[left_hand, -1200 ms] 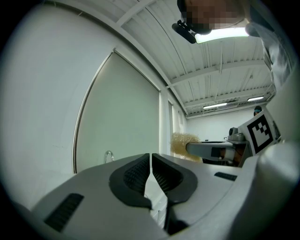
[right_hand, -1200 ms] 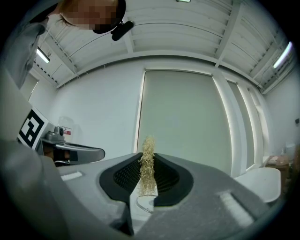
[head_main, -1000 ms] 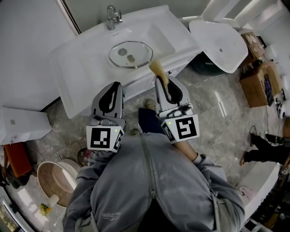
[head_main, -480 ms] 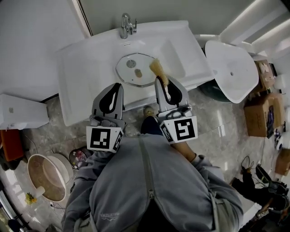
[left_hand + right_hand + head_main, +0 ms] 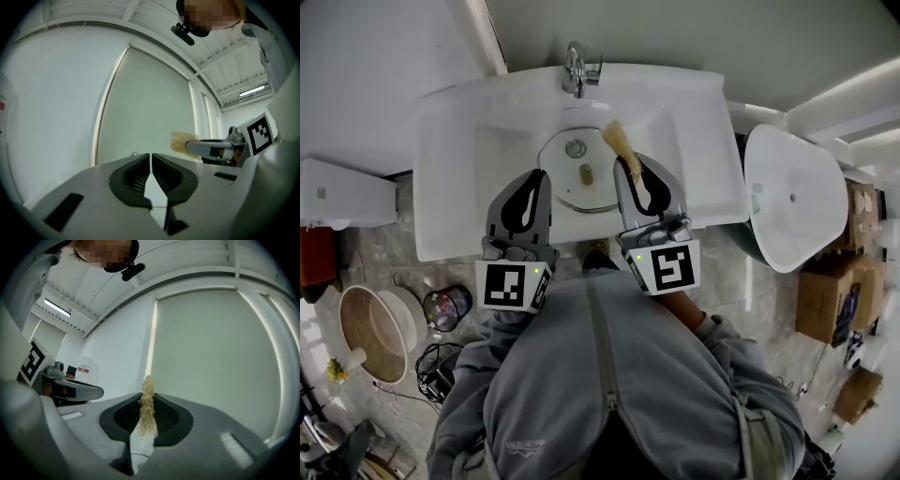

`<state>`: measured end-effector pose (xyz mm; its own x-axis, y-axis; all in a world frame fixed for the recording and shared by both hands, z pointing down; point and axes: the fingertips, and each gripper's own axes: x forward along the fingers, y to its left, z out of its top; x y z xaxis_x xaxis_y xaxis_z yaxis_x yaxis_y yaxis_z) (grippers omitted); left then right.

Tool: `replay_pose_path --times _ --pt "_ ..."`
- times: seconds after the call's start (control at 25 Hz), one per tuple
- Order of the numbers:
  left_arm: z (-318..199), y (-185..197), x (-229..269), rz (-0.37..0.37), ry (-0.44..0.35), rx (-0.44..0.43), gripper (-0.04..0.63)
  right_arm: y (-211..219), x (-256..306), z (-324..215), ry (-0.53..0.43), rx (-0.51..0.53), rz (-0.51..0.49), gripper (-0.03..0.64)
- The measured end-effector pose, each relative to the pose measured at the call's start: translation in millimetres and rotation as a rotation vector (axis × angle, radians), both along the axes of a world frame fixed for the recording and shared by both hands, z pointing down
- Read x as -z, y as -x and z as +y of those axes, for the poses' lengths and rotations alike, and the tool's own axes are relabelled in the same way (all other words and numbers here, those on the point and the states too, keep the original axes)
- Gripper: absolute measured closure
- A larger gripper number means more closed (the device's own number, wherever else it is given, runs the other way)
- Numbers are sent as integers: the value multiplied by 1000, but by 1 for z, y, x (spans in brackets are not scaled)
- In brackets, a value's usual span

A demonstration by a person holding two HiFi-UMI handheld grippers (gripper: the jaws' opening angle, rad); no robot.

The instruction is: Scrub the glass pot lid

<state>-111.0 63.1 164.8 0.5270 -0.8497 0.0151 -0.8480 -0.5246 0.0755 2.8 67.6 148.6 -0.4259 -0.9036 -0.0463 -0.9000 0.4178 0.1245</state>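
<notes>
The glass pot lid (image 5: 570, 187) lies flat in the bowl of the white sink (image 5: 450, 169), below the faucet (image 5: 577, 66). My left gripper (image 5: 540, 178) hovers over the lid's left edge; in the left gripper view it (image 5: 150, 157) is shut with nothing between the jaws. My right gripper (image 5: 628, 165) is over the lid's right side, shut on a straw-coloured fibre scrubber (image 5: 617, 139) that sticks out past the tips. The right gripper view shows the scrubber (image 5: 147, 404) pinched edge-on between the pads. Both grippers point level at the wall.
A white toilet lid (image 5: 792, 202) stands to the right of the sink, with cardboard boxes (image 5: 825, 300) beyond it. On the floor at the left are a wooden tub (image 5: 366, 333), a dark round pot (image 5: 445, 307) and a white box (image 5: 342, 192).
The person has stepped up to the sink. Both grippers moved forward, from above the floor in front of the cabinet to above the basin and the lid. The scrubber stayed in the right jaws.
</notes>
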Motion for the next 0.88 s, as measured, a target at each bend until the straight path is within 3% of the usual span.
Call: replay_pose_path --times 0.24,0.48,0.88 --pt "-28 -12 -11 -26 12 106 577 -2 -17 -33 35 138 -17 558" --pt "-38 -11 -27 -50 39 167 577 -1 -33 -52 45 200 -29 559" --pt "-53 -2 -51 -90 92 124 577 22 -59 -65 111 211 -19 558"
